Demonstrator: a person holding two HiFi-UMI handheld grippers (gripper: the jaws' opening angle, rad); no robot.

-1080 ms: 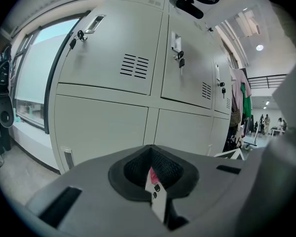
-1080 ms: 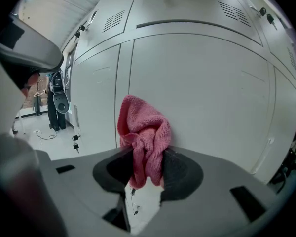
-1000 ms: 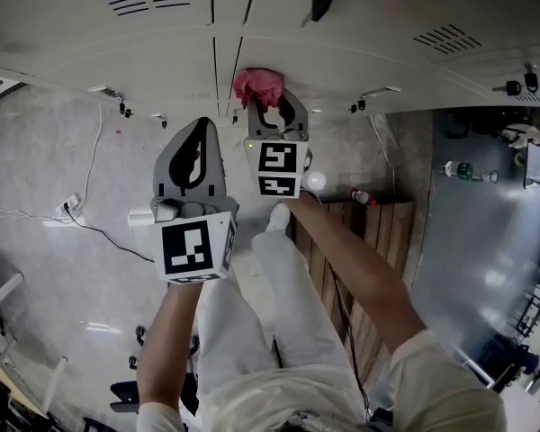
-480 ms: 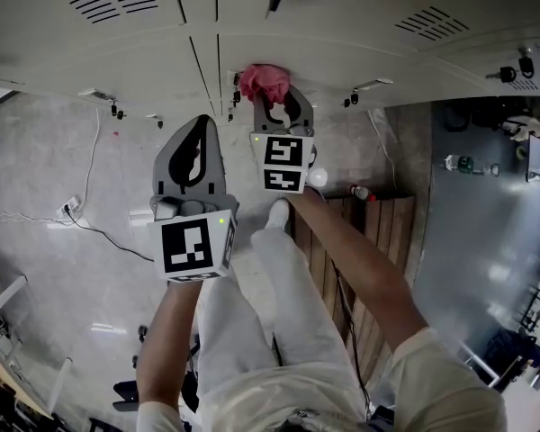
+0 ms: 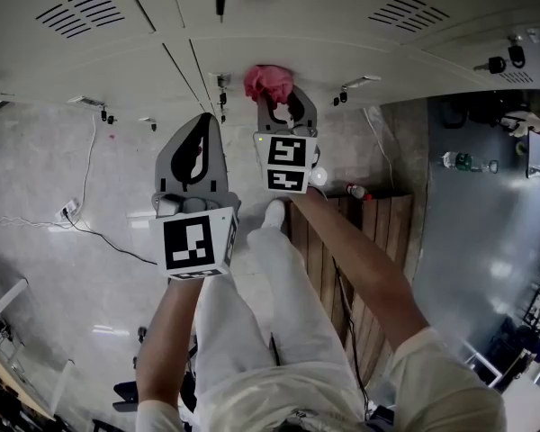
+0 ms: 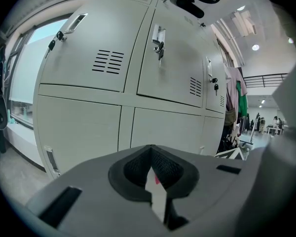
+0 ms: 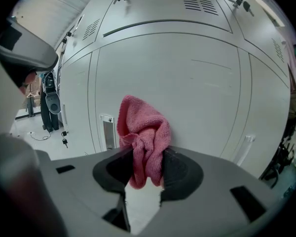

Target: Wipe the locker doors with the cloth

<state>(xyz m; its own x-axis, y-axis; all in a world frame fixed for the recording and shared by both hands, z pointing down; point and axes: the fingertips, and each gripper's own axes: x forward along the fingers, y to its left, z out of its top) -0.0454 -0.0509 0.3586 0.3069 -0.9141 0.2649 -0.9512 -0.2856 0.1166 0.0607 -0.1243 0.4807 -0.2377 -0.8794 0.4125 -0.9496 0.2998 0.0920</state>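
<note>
No words, numbers, brand names or signs can be read in any view. The only printed marks are black-and-white square patterns, which are coded blocks and not letters or digits. In the head view one is on the marker cube of the left gripper, left of centre. Two are on the marker cube of the right gripper, just above centre.
</note>
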